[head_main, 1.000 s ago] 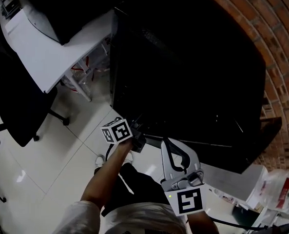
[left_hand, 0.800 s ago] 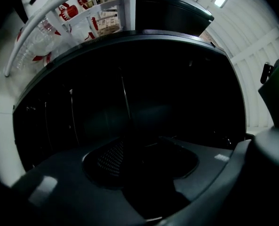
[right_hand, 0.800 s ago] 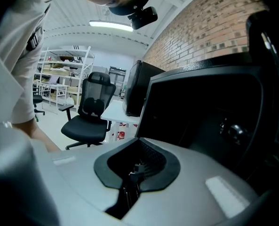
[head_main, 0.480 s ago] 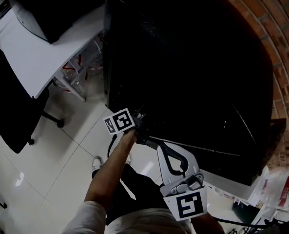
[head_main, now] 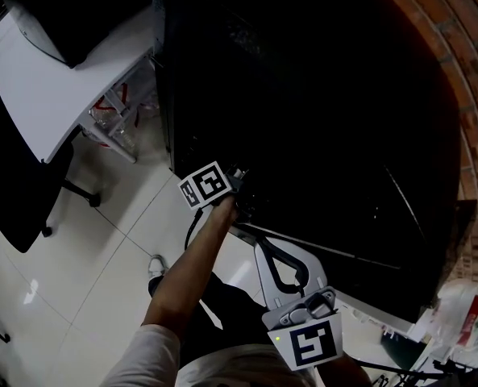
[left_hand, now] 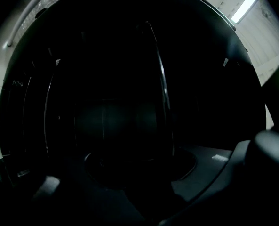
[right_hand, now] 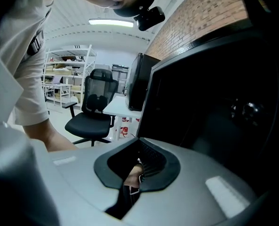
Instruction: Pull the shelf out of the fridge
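Note:
The black fridge (head_main: 319,119) fills the middle of the head view, too dark for me to make out a shelf. My left gripper (head_main: 243,204) reaches to its lower left front edge, marker cube up. Its jaws are closing, but the left gripper view is too dark to show whether anything lies between them. There the left gripper (left_hand: 139,173) faces a dark cavity with a thin glinting curved edge (left_hand: 163,84). My right gripper (head_main: 259,236) hangs back below the fridge, shut and empty. In the right gripper view the fridge (right_hand: 214,102) stands to the right of the right gripper (right_hand: 139,166).
A white desk (head_main: 53,95) stands left of the fridge, with a black office chair (head_main: 21,208) on the pale tiled floor beside it. A brick wall (head_main: 456,47) runs behind on the right. A plastic bag (head_main: 464,313) lies at the lower right.
The left gripper has crept up and right along the fridge's front edge. The fridge has grown larger in the head view. The right gripper has stayed in place.

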Demonstrator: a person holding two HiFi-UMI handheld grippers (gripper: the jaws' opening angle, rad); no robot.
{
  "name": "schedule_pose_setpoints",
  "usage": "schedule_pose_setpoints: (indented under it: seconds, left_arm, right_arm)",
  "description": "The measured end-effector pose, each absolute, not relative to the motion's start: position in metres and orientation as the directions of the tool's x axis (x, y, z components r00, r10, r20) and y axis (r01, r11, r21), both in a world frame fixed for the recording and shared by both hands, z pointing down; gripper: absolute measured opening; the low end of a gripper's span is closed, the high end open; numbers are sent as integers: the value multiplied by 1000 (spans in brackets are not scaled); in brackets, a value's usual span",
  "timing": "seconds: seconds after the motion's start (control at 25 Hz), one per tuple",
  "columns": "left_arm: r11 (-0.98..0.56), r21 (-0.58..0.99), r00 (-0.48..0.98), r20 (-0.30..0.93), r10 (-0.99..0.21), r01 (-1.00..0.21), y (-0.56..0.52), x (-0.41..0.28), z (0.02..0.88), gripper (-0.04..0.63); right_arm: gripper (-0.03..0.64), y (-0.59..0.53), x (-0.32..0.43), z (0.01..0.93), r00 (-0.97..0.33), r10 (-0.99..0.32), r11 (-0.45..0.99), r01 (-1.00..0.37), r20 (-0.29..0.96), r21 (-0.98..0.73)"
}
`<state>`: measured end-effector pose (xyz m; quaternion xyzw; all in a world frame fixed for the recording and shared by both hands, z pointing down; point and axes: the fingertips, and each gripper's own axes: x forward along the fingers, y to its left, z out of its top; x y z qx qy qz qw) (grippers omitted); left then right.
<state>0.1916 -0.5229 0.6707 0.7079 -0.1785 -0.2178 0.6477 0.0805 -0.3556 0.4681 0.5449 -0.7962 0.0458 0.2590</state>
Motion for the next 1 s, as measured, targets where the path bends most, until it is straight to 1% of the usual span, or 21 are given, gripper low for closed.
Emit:
schedule_pose_setpoints:
  seconds: [0.08,0.2,0.24,0.4,0.68,1.0]
  left_arm:
    - [-100,995,836,-78,-543,28,-524,193,670,135]
    - [-128,991,840,-104,-533,42,-524,195,663,37]
    - [-128,991,844,-106,-526,45,-525,196,662,19]
    - [-100,994,860,-81,-503,36,-524,196,661,12]
    - [-64,997,864,-63,-500,35,-518,184,659,5]
    - [-117,993,875,-83,-477,31,-499,160,644,3]
  right_arm:
    - [5,-355,81,468,-280,-841,408,-890,464,204]
    - [5,-355,81,469,-289,-834,419,-886,469,199]
    - [5,-355,81,469,-292,-833,421,-885,470,197]
    - [5,-355,81,469,-299,-831,425,-885,469,189]
    - [5,-355,77,464,-313,-833,431,-884,455,180]
    - [5,-356,78,453,-297,-848,403,-899,439,169]
